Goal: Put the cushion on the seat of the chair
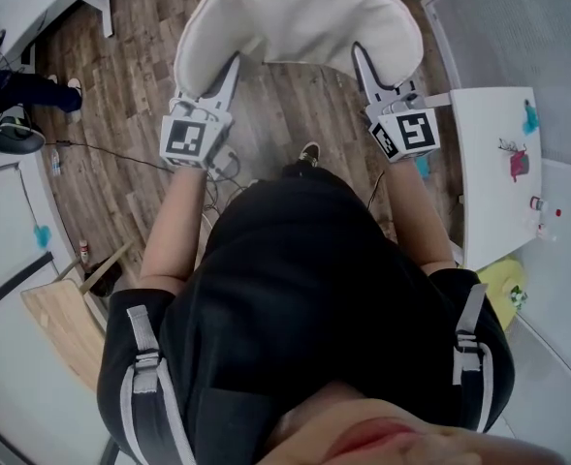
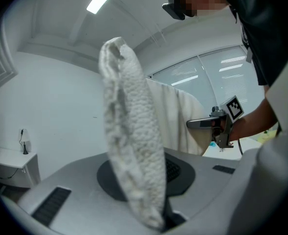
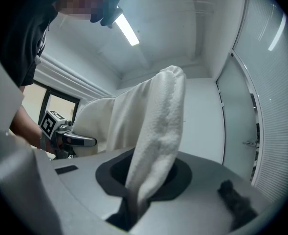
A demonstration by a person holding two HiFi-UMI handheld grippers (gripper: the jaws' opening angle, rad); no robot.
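A brown wood-plank floor (image 1: 140, 76) lies underfoot, with a white table (image 1: 484, 153) at the right (small coloured bits on top); white walls (image 2: 60, 102) and a long ceiling light (image 3: 126, 28) overhead

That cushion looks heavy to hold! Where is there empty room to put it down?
Bare wood floor lies left of the cushion, down to the black cable. The white table is mostly bare; small things sit along its right edge. The lower left is crowded with a wooden board.
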